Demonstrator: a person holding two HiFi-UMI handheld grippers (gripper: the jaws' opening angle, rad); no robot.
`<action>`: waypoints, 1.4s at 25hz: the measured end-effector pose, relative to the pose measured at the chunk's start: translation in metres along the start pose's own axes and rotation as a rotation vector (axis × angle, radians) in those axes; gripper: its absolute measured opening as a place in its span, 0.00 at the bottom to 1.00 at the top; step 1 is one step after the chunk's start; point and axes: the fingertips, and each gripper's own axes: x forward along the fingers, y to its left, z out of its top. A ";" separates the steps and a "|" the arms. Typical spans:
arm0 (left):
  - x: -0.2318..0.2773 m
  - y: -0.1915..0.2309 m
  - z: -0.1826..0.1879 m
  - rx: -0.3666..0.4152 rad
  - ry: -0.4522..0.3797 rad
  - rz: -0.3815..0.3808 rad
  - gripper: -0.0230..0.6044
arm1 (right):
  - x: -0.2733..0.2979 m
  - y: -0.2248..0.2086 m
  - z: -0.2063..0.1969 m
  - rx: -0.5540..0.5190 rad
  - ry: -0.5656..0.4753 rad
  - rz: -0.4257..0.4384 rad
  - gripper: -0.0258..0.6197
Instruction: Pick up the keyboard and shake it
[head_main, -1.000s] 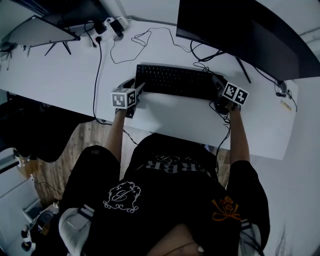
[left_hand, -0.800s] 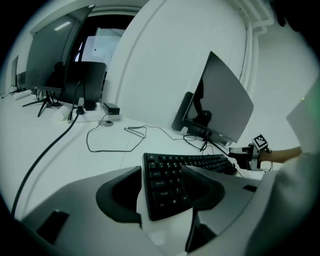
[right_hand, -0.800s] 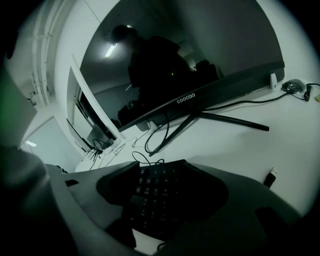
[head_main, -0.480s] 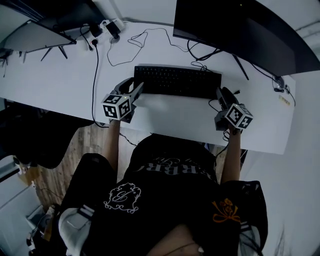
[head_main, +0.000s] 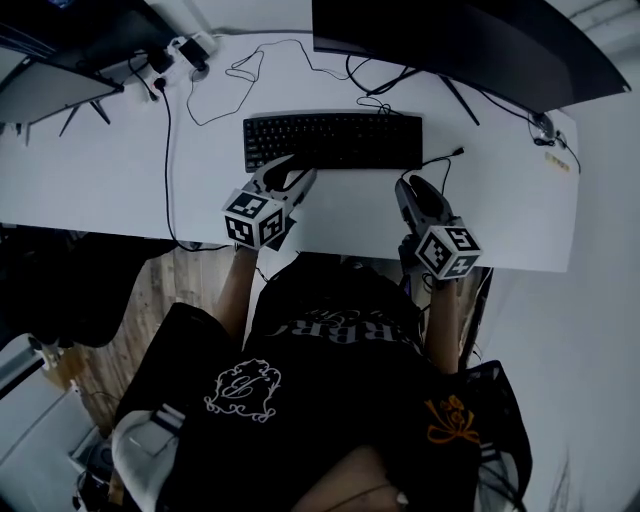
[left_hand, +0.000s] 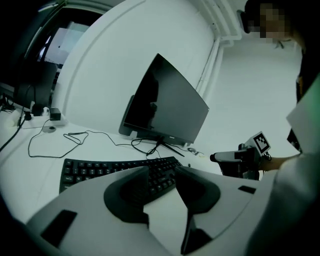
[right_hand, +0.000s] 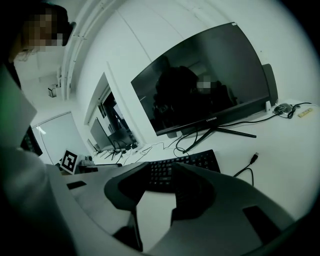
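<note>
The long black computer keyboard (head_main: 332, 141) lies flat on the white desk (head_main: 100, 170), squarely in front of the big dark curved monitor (head_main: 470, 40), its typing spot. Nobody has it! The left gripper (head_main: 295, 174) hangs over the keyboard's near-left corner and the right gripper (head_main: 409, 185) sits just near of its right end, one for each end, as a long board needs. Both claws have just been closing, yet a gap remains between each pair and nothing sits in it; each gripper view shows only keys beyond the tips. A loose black cable (head_main: 445, 160) lies by the right end, close enough to snag. My read: the lift is not under way.
</note>
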 end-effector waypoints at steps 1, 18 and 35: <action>0.001 -0.009 -0.003 0.010 0.006 -0.010 0.31 | -0.005 0.004 -0.003 -0.007 0.002 -0.002 0.26; -0.034 -0.172 -0.034 0.097 -0.015 -0.091 0.13 | -0.146 0.038 -0.038 0.003 -0.117 0.014 0.09; -0.115 -0.287 -0.081 0.145 -0.063 -0.117 0.11 | -0.243 0.100 -0.087 -0.065 -0.169 0.152 0.06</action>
